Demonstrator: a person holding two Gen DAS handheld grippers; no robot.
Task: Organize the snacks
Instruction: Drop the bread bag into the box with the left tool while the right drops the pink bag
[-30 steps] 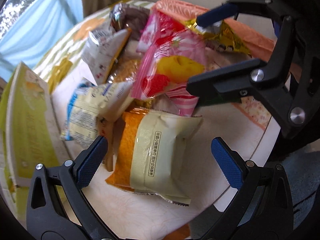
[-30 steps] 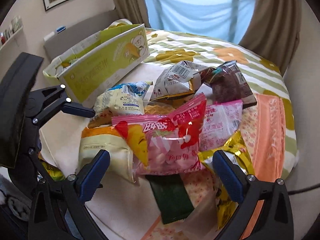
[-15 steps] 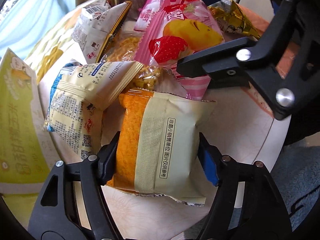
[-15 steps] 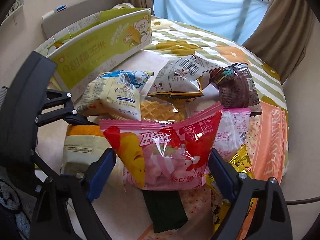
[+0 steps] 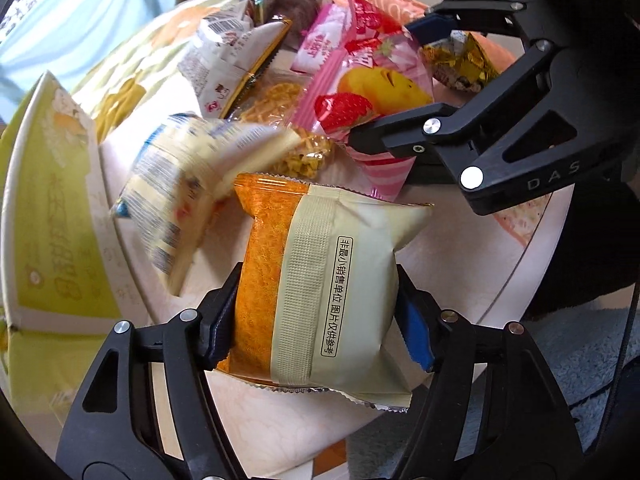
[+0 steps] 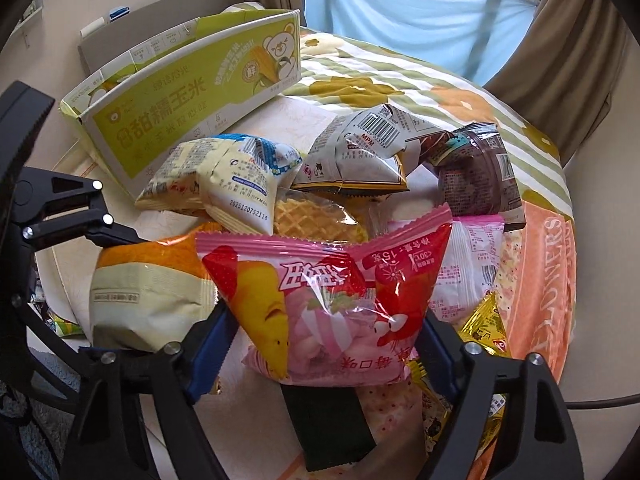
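Observation:
My left gripper (image 5: 320,320) is shut on an orange and cream snack packet (image 5: 320,280) and holds it above the round table (image 5: 460,264). The packet also shows in the right wrist view (image 6: 148,292). My right gripper (image 6: 324,344) is shut on a pink strawberry candy bag (image 6: 320,300), lifted over the pile; the bag also shows in the left wrist view (image 5: 368,92). A cream and blue packet (image 6: 224,176) lies blurred beside the left packet. A grey barcode packet (image 6: 360,152), a dark brown packet (image 6: 476,180) and a waffle biscuit (image 6: 316,216) lie in the pile.
An open green and yellow cardboard box (image 6: 180,92) stands at the table's far left. A gold packet (image 6: 484,328), a pale pink packet (image 6: 468,272) and a dark green packet (image 6: 324,420) lie near the right gripper. A floral bed (image 6: 400,80) lies behind.
Both grippers went from open to shut, the left on the orange and cream packet, the right on the pink bag. Both packets are lifted. The cream and blue packet is shifting.

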